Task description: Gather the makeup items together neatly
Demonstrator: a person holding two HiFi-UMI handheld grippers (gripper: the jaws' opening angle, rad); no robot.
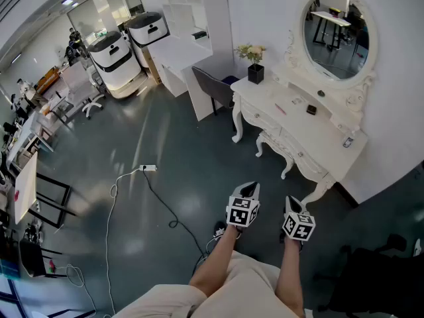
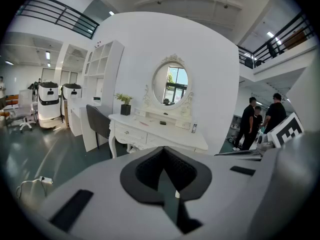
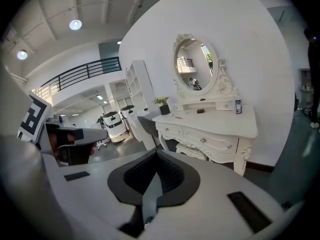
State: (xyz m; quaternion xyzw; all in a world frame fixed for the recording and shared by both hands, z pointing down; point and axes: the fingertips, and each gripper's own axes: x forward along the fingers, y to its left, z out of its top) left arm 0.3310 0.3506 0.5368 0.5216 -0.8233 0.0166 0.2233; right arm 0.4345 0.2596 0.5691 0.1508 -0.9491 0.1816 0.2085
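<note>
The makeup items lie spread on a white dressing table [image 1: 301, 134] some way ahead of me: a small black box [image 1: 311, 110], a thin pink stick [image 1: 280, 109] and a small bottle [image 1: 347, 142] near the right end. In the right gripper view the bottle [image 3: 238, 106] stands at the back of the tabletop [image 3: 220, 126]. My left gripper [image 1: 248, 190] and right gripper [image 1: 292, 205] hang side by side over the floor, well short of the table. Both are shut and hold nothing, as the left gripper [image 2: 164, 150] and right gripper [image 3: 156, 153] also show.
An oval mirror [image 1: 336, 35] and a potted plant [image 1: 256, 71] stand on the table. A grey chair [image 1: 212, 88] sits to its left. A cable with a power strip [image 1: 149, 169] runs over the dark floor. People [image 2: 252, 121] stand at the right in the left gripper view.
</note>
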